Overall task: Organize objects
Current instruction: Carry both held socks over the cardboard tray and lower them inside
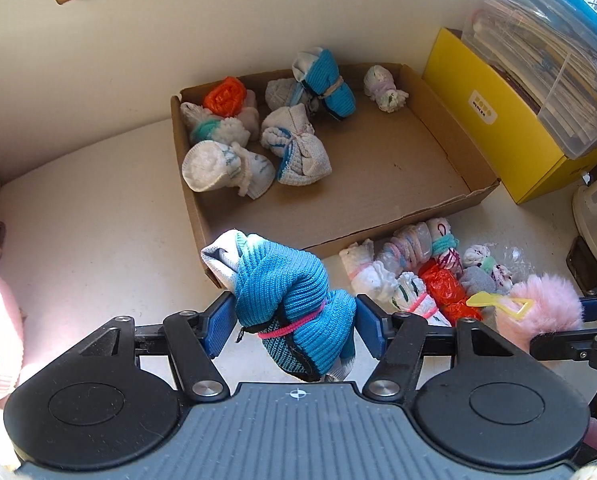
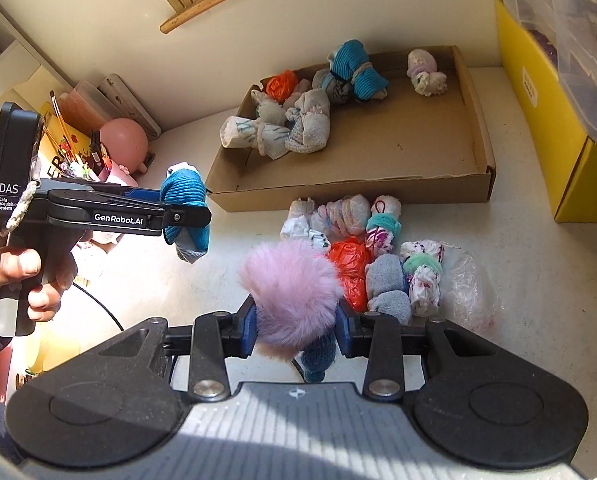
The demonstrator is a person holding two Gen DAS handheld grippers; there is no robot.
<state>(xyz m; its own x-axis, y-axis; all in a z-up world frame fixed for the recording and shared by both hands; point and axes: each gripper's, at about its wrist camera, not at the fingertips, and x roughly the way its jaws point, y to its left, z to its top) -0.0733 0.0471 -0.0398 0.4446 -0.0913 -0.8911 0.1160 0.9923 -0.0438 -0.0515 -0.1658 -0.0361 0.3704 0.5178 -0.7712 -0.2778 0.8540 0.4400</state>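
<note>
Left wrist view shows the left gripper (image 1: 295, 325), jaws clamped on a soft, light blue knit bundle (image 1: 294, 300) above the tabletop (image 1: 98, 240) near the cardboard tray (image 1: 426, 216); right wrist view shows the right gripper (image 2: 296, 326) squeezing a fluffy, compressible pink pom-pom (image 2: 290, 292) mid-body.
</note>
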